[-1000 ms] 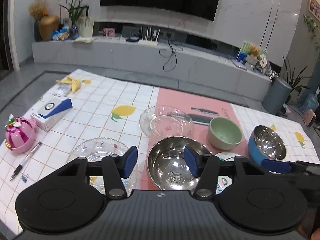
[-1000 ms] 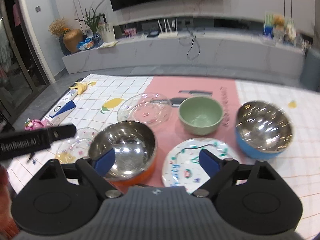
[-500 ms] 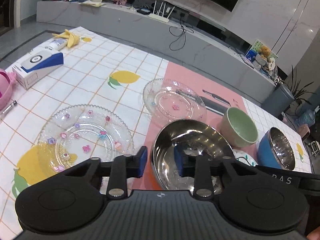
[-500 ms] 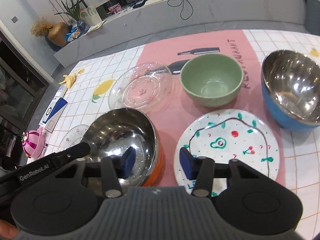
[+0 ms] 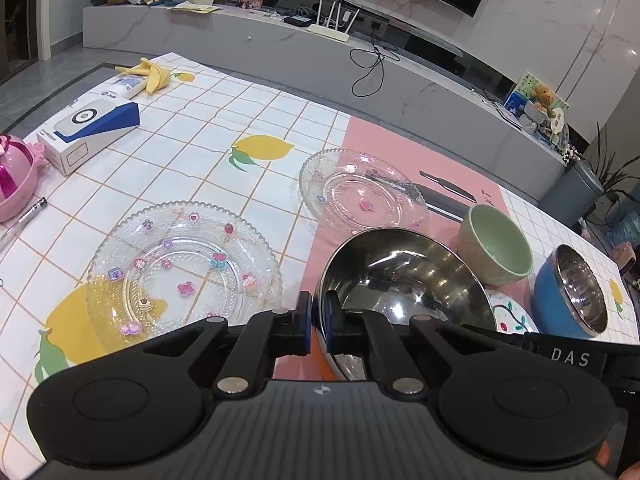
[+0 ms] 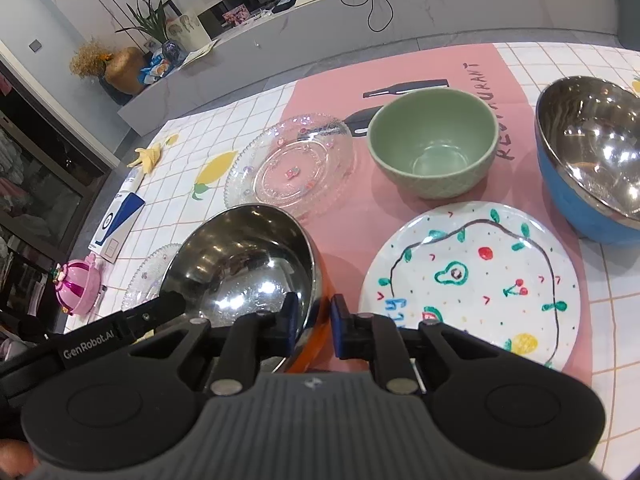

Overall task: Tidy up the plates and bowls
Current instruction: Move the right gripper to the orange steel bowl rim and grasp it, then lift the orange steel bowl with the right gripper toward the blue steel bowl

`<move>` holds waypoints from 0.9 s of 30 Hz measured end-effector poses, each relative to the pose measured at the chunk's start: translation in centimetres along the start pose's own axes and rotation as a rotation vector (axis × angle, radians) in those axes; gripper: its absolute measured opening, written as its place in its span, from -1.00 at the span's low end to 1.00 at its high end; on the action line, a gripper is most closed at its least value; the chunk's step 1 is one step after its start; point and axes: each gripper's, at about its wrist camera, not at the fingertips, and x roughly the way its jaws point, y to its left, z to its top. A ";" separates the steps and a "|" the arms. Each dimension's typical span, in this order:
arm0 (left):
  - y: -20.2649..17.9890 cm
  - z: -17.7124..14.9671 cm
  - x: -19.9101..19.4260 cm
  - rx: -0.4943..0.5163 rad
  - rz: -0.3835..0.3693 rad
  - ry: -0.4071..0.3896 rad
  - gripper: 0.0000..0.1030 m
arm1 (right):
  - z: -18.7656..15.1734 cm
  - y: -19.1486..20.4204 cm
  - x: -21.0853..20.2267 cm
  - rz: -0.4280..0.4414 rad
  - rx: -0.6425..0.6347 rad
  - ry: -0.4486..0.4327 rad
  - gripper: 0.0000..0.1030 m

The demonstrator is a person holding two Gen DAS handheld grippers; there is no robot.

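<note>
An orange bowl with a steel lining (image 5: 400, 276) (image 6: 240, 264) stands on the pink mat near the table's front. My left gripper (image 5: 318, 320) is shut on its left rim, one pad inside and one outside. On the opposite rim is my right gripper (image 6: 314, 316), its jaws closing with the bowl's wall between the pads, which touch it. Behind stand a green bowl (image 6: 432, 148) and a blue steel-lined bowl (image 6: 592, 148). A painted white plate (image 6: 472, 280) lies to the right. Two clear glass plates (image 5: 180, 268) (image 5: 360, 196) lie left and behind.
On the left of the tablecloth are a pink toy (image 5: 12, 176), a pen (image 5: 24, 216), a white and blue box (image 5: 88, 128) and a banana peel (image 5: 150, 72). A grey TV bench (image 5: 400, 80) runs behind the table. Each gripper's body shows in the other's view.
Both grippers have come down toward the orange bowl and gone from wide open to closed on its rim, the left on the left side, the right on the right side.
</note>
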 end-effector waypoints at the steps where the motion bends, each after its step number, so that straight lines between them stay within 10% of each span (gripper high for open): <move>1: -0.1 -0.1 -0.4 0.006 0.001 -0.002 -0.88 | -0.1 -0.1 -0.2 0.005 0.004 0.001 -0.71; 27: -1.8 -7.7 -9.4 -0.002 -0.003 -0.010 -0.90 | -10.0 -1.9 -10.3 0.126 0.027 -0.041 -0.71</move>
